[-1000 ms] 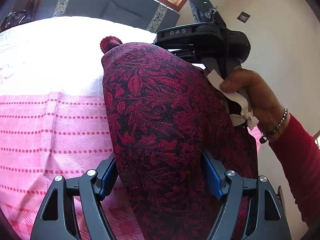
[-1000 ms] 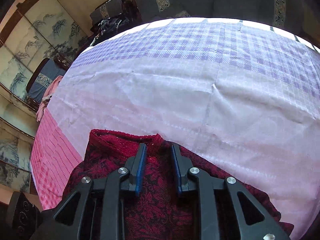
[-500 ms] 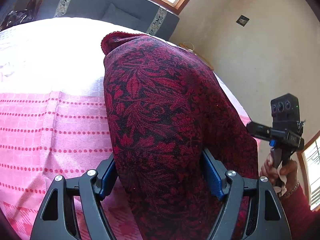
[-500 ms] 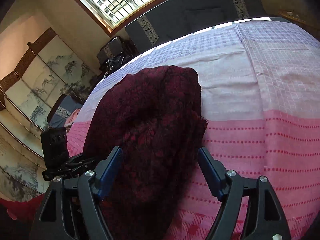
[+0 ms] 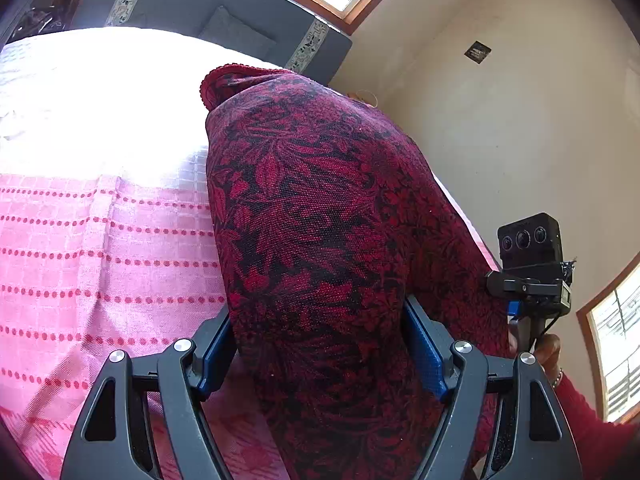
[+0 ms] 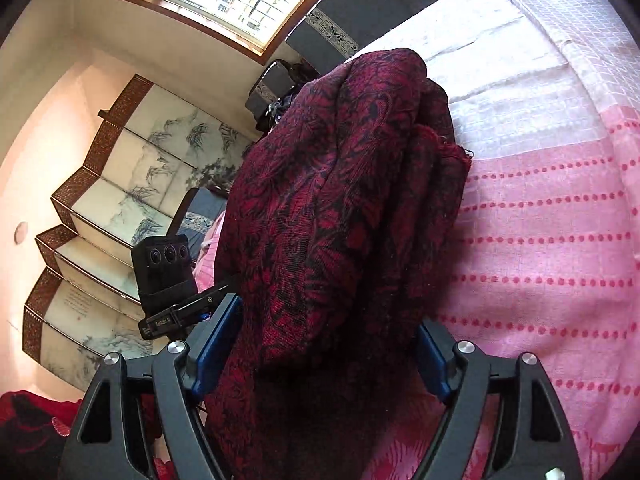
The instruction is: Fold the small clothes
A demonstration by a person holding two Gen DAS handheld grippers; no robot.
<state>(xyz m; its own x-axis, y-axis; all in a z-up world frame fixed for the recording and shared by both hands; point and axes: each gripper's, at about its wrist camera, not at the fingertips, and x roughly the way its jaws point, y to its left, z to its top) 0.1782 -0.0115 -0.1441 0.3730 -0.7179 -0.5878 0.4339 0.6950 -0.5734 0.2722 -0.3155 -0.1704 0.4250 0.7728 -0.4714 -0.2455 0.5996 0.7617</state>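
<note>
Down at six o'clock in the left wrist view: left gripper [image 5: 316,316], set wide around the red-and-black floral garment [image 5: 312,200], blue pads [image 5: 424,344] touching cloth on both flanks. Cannot tell whether squeezing or merely straddling; no clear bite in the weave.

Same story at six o'clock in the right wrist view: right gripper [image 6: 328,316], spread wide about the other end of the bundle, no pinch showing, so read as released.

Moving out to the middle: garment heaped in a long rounded mound on the pink dotted bedspread [image 5: 100,260], running from six up toward twelve. Doubled over lengthwise by the look of it, with a loose hem corner [image 6: 452,148] poking out at two o'clock in the right view. Not flat, not squared.

Judging progress: roughly midway. One lengthwise fold apparently in; left to do, a smoothing-down, that stray corner tucked, and probably a crosswise fold to finish.

Further off at four o'clock in the left view: the person's hand [image 5: 548,348] and red sleeve [image 5: 592,432]. Farthest out: a dark sofa [image 5: 224,4] at twelve, and a painted folding screen [image 6: 120,184] at nine in the right view.
</note>
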